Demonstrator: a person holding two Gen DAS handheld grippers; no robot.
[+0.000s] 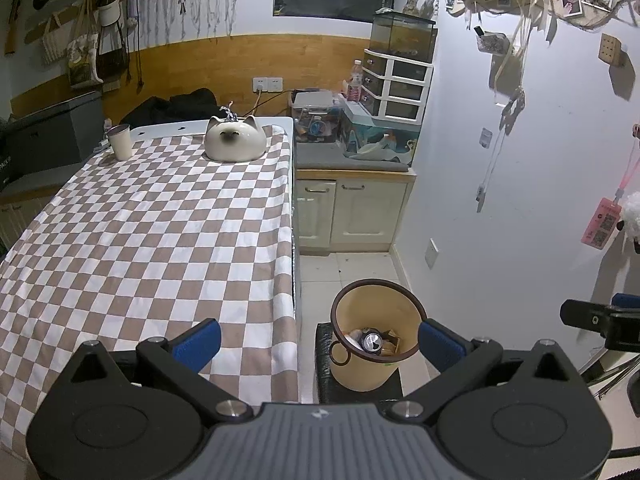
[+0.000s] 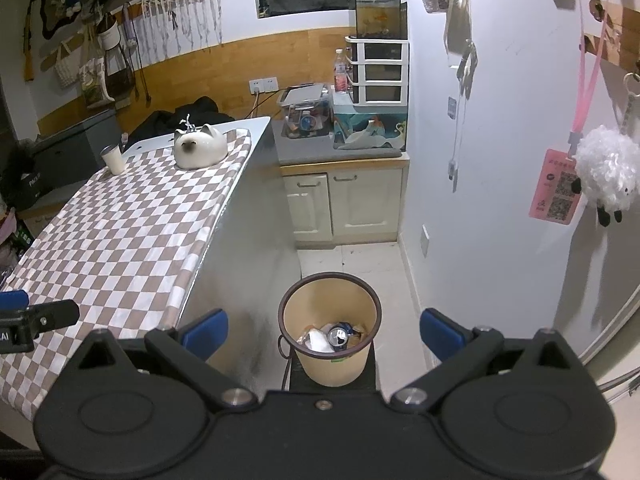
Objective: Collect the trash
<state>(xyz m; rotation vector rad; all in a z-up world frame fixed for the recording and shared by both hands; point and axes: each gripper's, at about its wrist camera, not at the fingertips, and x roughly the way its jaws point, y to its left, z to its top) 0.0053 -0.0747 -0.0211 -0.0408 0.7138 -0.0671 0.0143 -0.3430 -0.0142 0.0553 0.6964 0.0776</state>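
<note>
A beige trash bin (image 1: 362, 372) (image 2: 332, 364) with a dark rim stands on a black stool beside the table. Inside it lie a crushed can (image 1: 373, 342) (image 2: 339, 336), white paper (image 2: 318, 340) and brown scraps. My left gripper (image 1: 320, 340) is open with nothing between its blue pads, hovering over the table's right edge and the bin. My right gripper (image 2: 324, 330) is open and empty too, held above the bin. Each gripper's tip shows at the edge of the other view: the right one (image 1: 588, 318) and the left one (image 2: 36, 316).
The table (image 1: 140, 232) wears a brown and white checkered cloth; at its far end stand a cat-shaped ceramic bowl (image 1: 235, 138) and a white cup (image 1: 120, 142). A cream cabinet (image 1: 352, 212) with tanks and drawers stands behind the bin. A white wall (image 2: 500, 200) lies right.
</note>
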